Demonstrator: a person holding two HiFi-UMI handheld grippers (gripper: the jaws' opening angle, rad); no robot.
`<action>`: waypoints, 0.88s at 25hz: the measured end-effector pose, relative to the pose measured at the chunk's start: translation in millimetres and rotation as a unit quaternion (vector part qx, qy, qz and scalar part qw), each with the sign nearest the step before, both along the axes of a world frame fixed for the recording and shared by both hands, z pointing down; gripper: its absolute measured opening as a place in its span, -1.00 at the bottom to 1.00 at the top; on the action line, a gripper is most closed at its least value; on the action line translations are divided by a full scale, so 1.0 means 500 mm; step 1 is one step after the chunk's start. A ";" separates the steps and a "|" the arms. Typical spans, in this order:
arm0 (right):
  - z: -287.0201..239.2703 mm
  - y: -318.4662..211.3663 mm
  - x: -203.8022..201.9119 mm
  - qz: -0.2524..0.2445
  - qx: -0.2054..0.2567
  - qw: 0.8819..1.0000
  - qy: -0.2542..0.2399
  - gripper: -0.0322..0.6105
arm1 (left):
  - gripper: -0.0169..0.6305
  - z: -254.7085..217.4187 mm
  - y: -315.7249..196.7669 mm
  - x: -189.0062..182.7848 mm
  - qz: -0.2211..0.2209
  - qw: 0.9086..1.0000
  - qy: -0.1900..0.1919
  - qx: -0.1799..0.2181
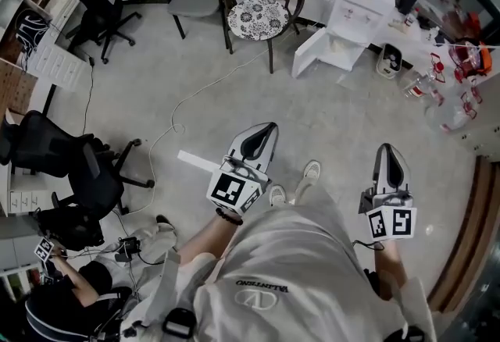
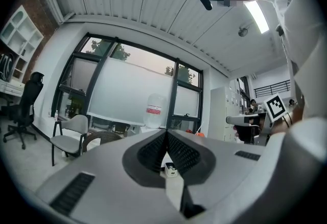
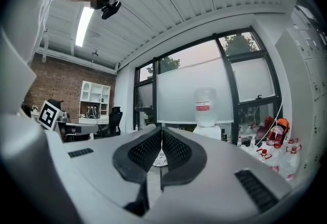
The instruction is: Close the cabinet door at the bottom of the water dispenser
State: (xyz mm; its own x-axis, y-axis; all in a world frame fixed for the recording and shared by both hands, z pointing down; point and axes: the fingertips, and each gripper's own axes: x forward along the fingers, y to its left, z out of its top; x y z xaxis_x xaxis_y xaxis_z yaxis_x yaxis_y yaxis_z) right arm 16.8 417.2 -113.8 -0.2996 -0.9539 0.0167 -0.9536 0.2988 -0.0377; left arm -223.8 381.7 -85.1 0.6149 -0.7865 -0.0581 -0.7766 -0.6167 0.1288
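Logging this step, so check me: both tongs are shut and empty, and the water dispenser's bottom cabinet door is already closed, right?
No: the head view shows the cabinet door of the water dispenser standing open. The left tongs and right tongs are shut and empty, as you said.

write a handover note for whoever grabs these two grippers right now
Left gripper: jaws shut, nothing between them, held out level.
Right gripper: jaws shut, empty, also level.
Water dispenser: across the floor ahead, well apart from both grippers, bottle on top.
Cabinet door: at the dispenser's base, swung open toward the patterned chair.
Done: nothing yet, the door is untouched.
Left: walk up to the dispenser and push the door closed, probably with a shut jaw tip.
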 end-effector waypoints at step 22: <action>-0.009 -0.237 0.137 -0.036 0.000 0.999 -0.018 -0.85 | -0.94 -0.040 -0.208 0.166 -0.017 1.000 -0.017 0.009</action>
State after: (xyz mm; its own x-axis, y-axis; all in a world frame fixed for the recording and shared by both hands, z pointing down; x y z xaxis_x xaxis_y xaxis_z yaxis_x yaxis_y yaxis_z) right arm 85.1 298.6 -118.5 -0.3685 -0.9296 0.0038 -0.9273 0.3673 -0.0723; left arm -141.0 277.6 -105.0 0.5903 -0.8055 -0.0517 -0.8004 -0.5924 0.0916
